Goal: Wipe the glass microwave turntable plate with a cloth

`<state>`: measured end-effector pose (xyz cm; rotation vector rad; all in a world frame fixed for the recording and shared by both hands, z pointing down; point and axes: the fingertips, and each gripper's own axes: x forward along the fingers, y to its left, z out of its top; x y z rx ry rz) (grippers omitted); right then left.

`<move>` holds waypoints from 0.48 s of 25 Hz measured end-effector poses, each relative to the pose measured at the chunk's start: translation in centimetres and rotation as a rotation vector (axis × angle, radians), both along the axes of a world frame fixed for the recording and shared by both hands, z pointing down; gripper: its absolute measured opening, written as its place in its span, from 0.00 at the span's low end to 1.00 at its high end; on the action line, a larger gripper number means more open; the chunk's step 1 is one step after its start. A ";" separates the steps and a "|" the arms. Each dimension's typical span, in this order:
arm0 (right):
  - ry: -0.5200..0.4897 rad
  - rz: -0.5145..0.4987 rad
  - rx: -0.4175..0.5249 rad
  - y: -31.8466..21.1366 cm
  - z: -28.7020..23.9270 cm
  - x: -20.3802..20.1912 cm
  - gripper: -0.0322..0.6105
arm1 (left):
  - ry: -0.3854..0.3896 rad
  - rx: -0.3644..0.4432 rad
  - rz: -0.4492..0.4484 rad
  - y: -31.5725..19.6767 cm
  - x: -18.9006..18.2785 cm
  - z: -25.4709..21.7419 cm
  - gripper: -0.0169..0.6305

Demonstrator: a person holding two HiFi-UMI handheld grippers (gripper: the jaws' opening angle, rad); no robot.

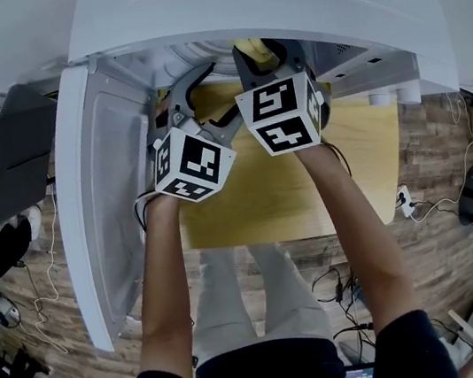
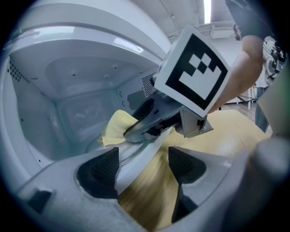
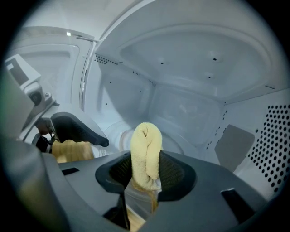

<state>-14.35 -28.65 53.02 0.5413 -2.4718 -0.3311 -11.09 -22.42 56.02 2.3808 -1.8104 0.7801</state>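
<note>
In the right gripper view, the right gripper (image 3: 146, 171) is clenched on a soft, fuzzy yellow cloth (image 3: 146, 142), rolled up like a sausage. Behind it, the round glass turntable plate (image 3: 180, 143) is seen on the oven floor, pale and hard to make out. Only the left gripper view shows the left gripper (image 2: 142, 165) released and holding nothing. In the head view, the tips are hidden inside the white microwave (image 1: 233, 5) at 12 o'clock.
</note>
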 end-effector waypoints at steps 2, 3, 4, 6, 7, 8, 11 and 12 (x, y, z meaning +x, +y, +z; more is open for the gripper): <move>-0.003 -0.021 -0.003 0.4 0.0 -0.3 0.27 | 0.001 0.000 0.000 0.0 0.0 0.0 0.55; -0.004 -0.031 -0.003 0.6 0.0 -0.5 0.27 | 0.001 0.000 0.000 0.0 0.0 0.0 0.55; -0.005 -0.043 -0.003 0.9 0.0 -0.6 0.27 | 0.001 0.000 0.001 0.0 0.0 -0.1 0.55; -0.007 -0.066 -0.005 1.4 0.0 -1.0 0.27 | -0.001 0.000 0.003 0.0 0.0 -0.1 0.55; -0.008 -0.078 -0.007 1.7 0.0 -1.2 0.27 | -0.002 -0.001 0.005 0.0 0.0 -0.1 0.55; -0.009 -0.091 -0.009 1.9 0.0 -1.3 0.27 | -0.003 -0.002 0.005 0.0 0.1 -0.1 0.55; -0.012 -0.125 -0.011 2.4 0.0 -1.6 0.27 | -0.004 -0.002 0.000 0.0 0.0 -0.1 0.55; -0.013 -0.134 -0.013 2.6 0.0 -1.6 0.27 | -0.002 -0.001 -0.003 0.0 -0.1 -0.1 0.55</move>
